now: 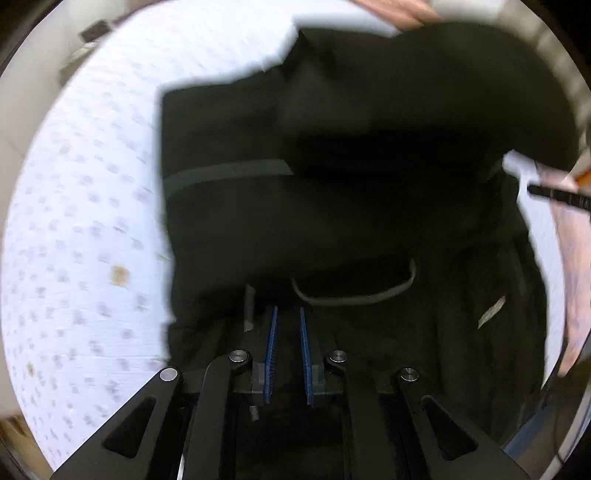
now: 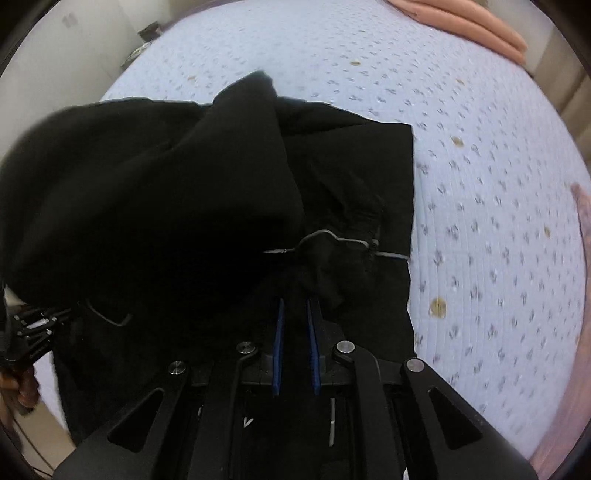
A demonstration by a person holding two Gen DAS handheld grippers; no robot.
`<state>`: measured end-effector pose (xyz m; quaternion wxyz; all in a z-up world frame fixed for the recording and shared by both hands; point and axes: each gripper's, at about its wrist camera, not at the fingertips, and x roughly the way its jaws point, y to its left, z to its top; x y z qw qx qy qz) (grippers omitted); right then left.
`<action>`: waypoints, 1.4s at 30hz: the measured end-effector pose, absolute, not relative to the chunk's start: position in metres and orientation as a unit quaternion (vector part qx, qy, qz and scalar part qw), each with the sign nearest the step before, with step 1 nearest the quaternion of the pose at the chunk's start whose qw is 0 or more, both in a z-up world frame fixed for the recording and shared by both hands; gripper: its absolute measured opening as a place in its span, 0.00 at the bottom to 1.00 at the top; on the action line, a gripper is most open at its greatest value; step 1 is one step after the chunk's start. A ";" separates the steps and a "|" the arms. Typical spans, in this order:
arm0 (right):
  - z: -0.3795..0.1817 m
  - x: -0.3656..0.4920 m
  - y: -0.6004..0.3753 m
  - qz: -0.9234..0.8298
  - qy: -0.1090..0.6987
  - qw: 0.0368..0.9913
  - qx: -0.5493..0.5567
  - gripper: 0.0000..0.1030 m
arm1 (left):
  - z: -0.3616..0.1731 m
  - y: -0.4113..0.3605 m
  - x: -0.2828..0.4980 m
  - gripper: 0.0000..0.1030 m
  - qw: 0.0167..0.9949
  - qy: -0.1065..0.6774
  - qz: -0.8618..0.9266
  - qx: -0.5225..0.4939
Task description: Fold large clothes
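1. Bedsheet (image 2: 480, 184), pale blue with small printed sprigs and a few brown spots, covers the bed; a peach pillow (image 2: 476, 26) lies at its far edge, a pale wall beyond.
2. Black garment (image 1: 332, 184) lies across the sheet's middle, partly lifted; both the left gripper (image 1: 287, 317) and the right gripper (image 2: 295, 314) are clamped on its cloth.
3. Only the left view shows a grey band (image 1: 229, 173).
4. Folds are blurred and too dark to read.
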<state>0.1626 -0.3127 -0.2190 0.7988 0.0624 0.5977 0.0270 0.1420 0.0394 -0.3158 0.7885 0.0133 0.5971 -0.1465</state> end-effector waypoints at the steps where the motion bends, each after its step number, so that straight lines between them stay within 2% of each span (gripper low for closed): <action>1: -0.204 0.164 -0.315 0.028 0.587 0.806 0.073 0.21 | -0.295 0.047 0.146 0.12 0.801 0.582 -0.141 -0.002; 7: -0.121 0.194 -0.296 0.068 0.508 0.852 0.108 0.27 | -0.196 0.052 0.194 0.12 0.860 0.483 -0.158 -0.046; 9: -0.113 0.203 -0.283 0.085 0.498 0.856 0.109 0.44 | -0.176 0.038 0.212 0.13 0.867 0.458 -0.183 -0.063; 11: -0.115 0.212 -0.261 0.100 0.501 0.853 0.100 0.56 | -0.175 0.019 0.222 0.15 0.862 0.459 -0.202 -0.073; 17: -0.182 0.201 -0.213 0.120 0.572 0.808 0.078 0.56 | -0.241 -0.026 0.231 0.15 0.811 0.532 -0.229 -0.086; 23: -0.273 0.161 -0.217 0.090 0.643 0.758 0.054 0.54 | -0.331 -0.025 0.182 0.14 0.754 0.618 -0.203 -0.089; 28: -0.312 0.156 -0.223 0.076 0.643 0.761 0.038 0.52 | -0.352 -0.017 0.182 0.11 0.745 0.627 -0.187 -0.128; 32: -0.306 0.155 -0.223 0.074 0.649 0.756 0.047 0.53 | -0.337 -0.015 0.188 0.11 0.745 0.626 -0.191 -0.128; 37: -0.260 0.144 -0.244 0.096 0.627 0.768 0.090 0.56 | -0.310 -0.002 0.181 0.11 0.760 0.607 -0.199 -0.122; 42: -0.233 0.173 -0.253 0.078 0.602 0.786 0.119 0.57 | -0.317 0.005 0.183 0.11 0.755 0.611 -0.203 -0.125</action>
